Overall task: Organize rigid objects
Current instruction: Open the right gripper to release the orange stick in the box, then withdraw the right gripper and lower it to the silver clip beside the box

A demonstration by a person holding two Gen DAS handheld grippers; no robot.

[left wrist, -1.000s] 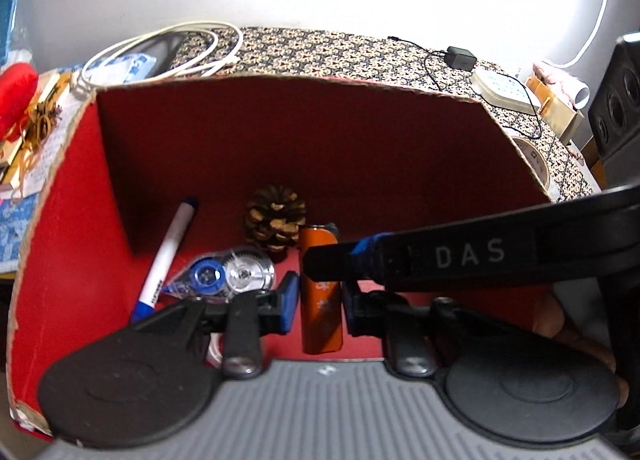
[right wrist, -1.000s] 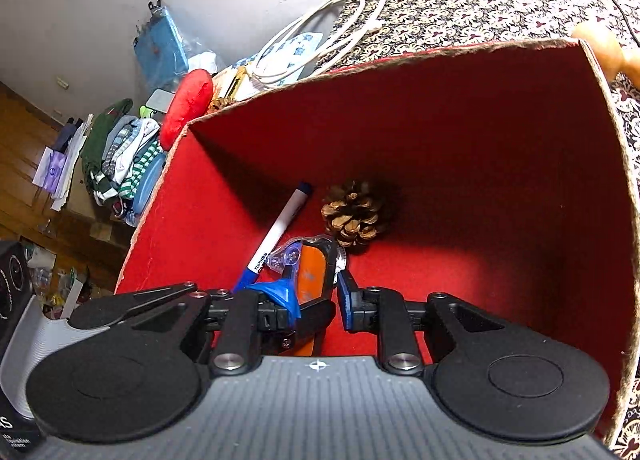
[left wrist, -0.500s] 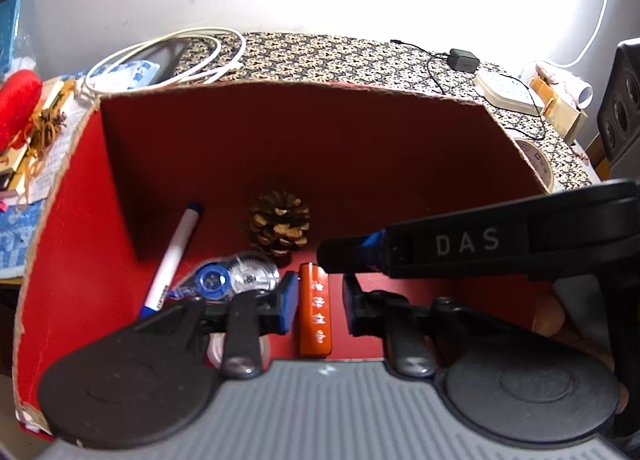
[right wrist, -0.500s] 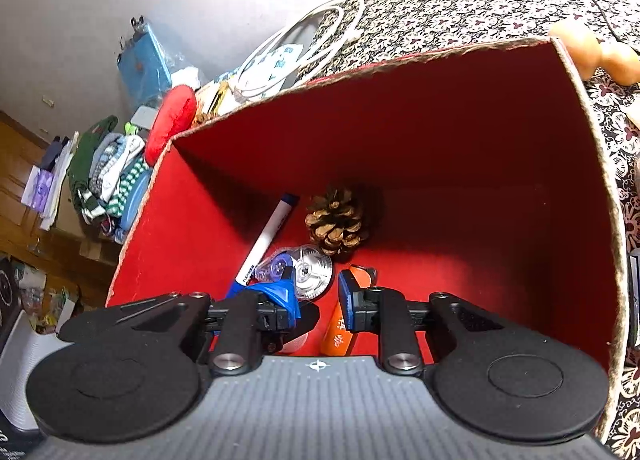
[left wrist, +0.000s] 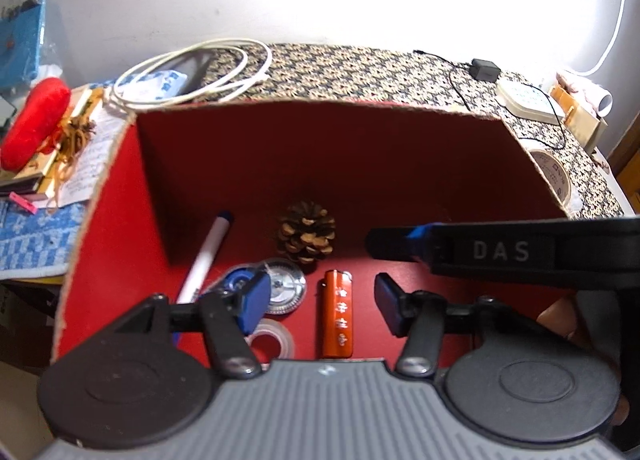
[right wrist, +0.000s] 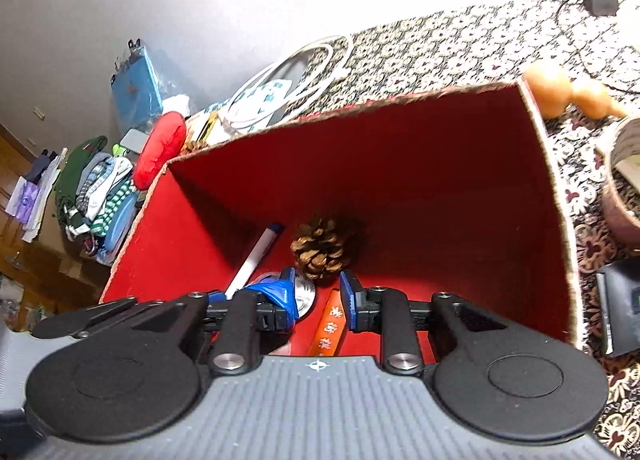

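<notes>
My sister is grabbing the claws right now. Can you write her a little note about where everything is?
Left claw: open, empty, above the orange lighter.
Right claw: open, empty, over the red box.
In the box: lighter lying flat, pine cone, marker, correction tape, clear tape roll.
Left outside: two gourds and a tape roll on the tablecloth, perhaps next.

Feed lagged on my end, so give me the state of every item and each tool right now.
Left tool: open, empty.
Right tool: open, empty.
Orange lighter: flat on box floor, released.
Red box: open-topped.
Pine cone: resting near back wall.
Marker: capped, lying flat.
Correction tape: lying flat.
</notes>
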